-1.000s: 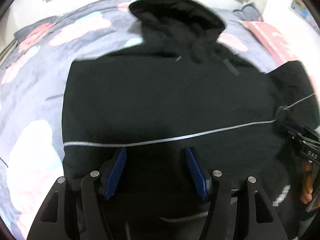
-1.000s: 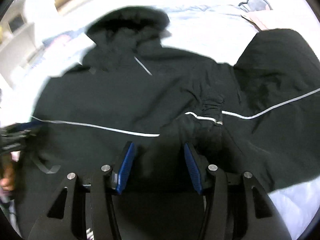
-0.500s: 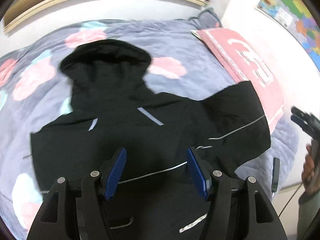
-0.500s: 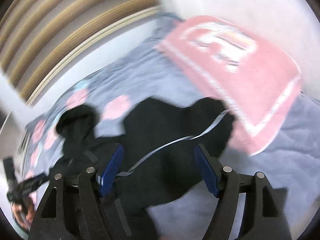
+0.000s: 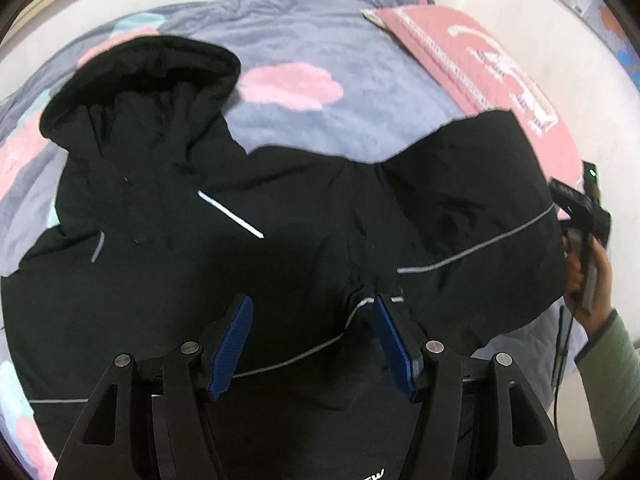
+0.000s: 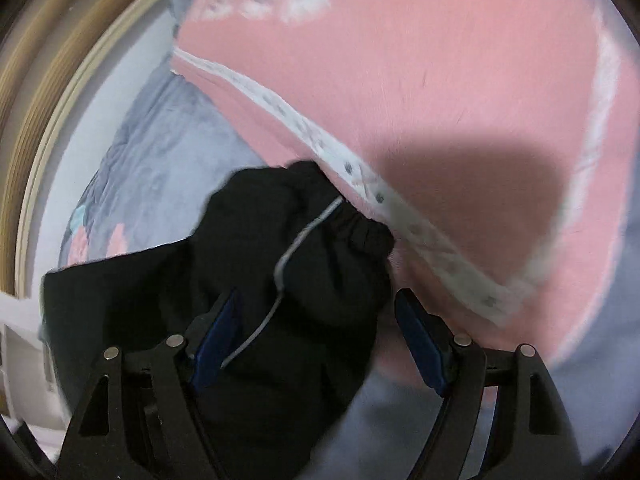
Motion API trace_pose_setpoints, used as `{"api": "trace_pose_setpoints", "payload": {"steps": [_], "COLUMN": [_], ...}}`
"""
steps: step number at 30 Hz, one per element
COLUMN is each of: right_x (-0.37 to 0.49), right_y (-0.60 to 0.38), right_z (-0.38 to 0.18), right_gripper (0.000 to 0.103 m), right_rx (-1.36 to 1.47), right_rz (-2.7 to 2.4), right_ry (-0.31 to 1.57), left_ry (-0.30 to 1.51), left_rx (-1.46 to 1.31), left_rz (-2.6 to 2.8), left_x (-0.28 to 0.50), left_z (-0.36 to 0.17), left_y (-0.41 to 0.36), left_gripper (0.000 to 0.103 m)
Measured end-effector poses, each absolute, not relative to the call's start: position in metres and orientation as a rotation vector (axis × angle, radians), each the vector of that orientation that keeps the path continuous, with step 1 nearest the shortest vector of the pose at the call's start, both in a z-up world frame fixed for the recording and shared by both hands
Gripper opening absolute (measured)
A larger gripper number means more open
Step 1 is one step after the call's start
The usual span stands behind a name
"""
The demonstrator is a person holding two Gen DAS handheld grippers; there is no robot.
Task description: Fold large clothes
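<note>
A black hooded jacket point(image 5: 248, 216) with thin grey stripes lies spread on the bed, hood to the upper left, one sleeve point(image 5: 480, 200) stretched out to the right. My left gripper point(image 5: 312, 336) is open and empty above the jacket's lower middle. My right gripper point(image 6: 320, 332) is open just over the sleeve's gathered cuff point(image 6: 320, 248), which lies between its blue pads without being pinched. In the left wrist view the right gripper point(image 5: 580, 216) shows at the sleeve's far end, held by a hand.
The bed has a grey-blue cover point(image 5: 320, 36) with pink cloud shapes. A pink pillow point(image 6: 440, 100) with a white band lies right beside the cuff. A white wall and a wooden headboard point(image 6: 36, 128) stand behind.
Both grippers pulled back from the jacket body. The right gripper swung right and came down close over the sleeve cuff by the pink pillow. The left view steadied above the jacket.
</note>
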State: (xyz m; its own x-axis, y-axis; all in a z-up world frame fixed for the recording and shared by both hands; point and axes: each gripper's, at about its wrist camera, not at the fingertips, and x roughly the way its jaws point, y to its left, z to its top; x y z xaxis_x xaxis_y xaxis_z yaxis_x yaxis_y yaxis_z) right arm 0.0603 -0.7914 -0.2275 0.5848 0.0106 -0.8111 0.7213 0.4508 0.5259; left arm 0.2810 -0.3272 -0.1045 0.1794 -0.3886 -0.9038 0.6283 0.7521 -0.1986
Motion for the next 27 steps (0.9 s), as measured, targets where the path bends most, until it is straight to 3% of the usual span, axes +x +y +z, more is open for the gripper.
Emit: {"api": "trace_pose_setpoints", "payload": {"steps": [3, 4, 5, 14, 18, 20, 27], "right_x": [0.069, 0.070, 0.066, -0.026, -0.042, -0.038, -0.029], "right_y": [-0.786, -0.783, -0.781, -0.783, -0.798, -0.802, -0.795], "right_z": [-0.229, -0.226, -0.219, -0.118, -0.140, -0.158, -0.160], "right_gripper": [0.052, 0.031, 0.020, 0.015, 0.015, 0.015, 0.014], "right_rx": [0.994, 1.003, 1.017, 0.801, 0.835, 0.862, 0.872], "right_rz": [-0.455, -0.397, -0.345, -0.570, -0.641, -0.651, -0.631], "right_ry": [0.836, 0.809, 0.774, 0.598, 0.668, 0.705, 0.695], "left_ry": [1.214, 1.222, 1.226, 1.207, 1.279, 1.332, 1.309], "left_rx": [0.269, 0.269, 0.261, 0.222, 0.241, 0.253, 0.248], "left_rz": [-0.721, -0.720, -0.726, -0.797, -0.774, -0.739, -0.752], "left_x": [0.281, 0.281, 0.281, 0.280, 0.284, 0.290, 0.291], "left_z": [-0.118, -0.123, -0.127, -0.141, -0.171, -0.196, -0.181], "left_y": [-0.331, -0.334, -0.337, -0.374, -0.388, -0.396, -0.394], "left_gripper": [0.064, 0.064, 0.064, 0.064, 0.064, 0.069, 0.071]}}
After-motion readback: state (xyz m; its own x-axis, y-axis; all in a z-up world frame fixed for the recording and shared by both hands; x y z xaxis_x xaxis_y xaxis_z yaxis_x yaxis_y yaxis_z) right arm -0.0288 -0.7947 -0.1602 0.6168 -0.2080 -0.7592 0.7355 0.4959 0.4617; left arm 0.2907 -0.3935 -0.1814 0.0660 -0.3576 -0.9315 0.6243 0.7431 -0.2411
